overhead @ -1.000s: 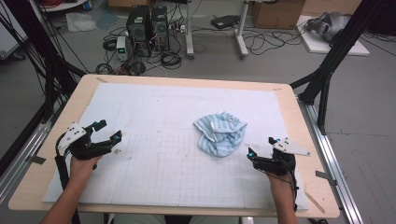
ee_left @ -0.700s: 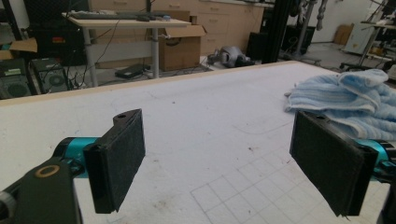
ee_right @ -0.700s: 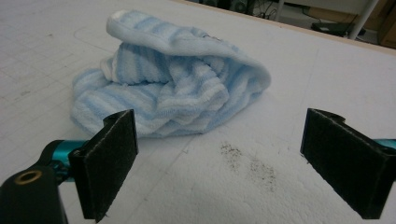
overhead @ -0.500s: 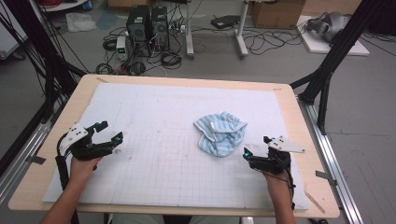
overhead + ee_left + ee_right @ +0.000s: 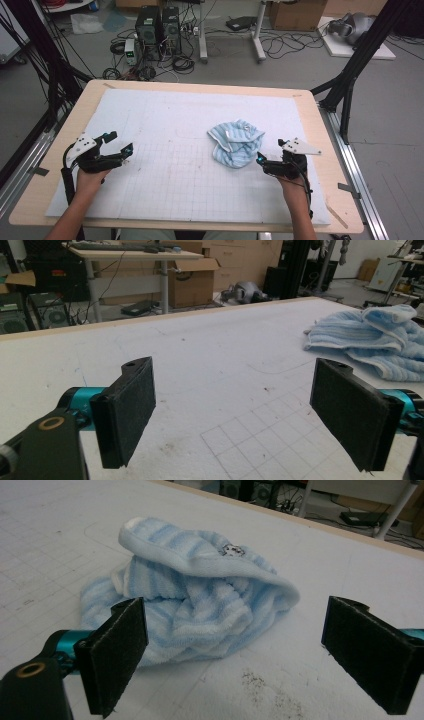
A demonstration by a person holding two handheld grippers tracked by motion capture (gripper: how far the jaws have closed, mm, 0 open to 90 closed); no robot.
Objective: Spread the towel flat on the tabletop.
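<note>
Right hand-held gripper [image 5: 235, 655], jaws spread wide, sat just before my crumpled blue-and-white striped terry towel [image 5: 195, 605], not touching it.

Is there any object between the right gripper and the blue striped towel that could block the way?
No, nothing visible blocks it. The right gripper is open beside the crumpled towel, and in the right gripper view only bare white mat lies between its jaws and the towel.
</note>
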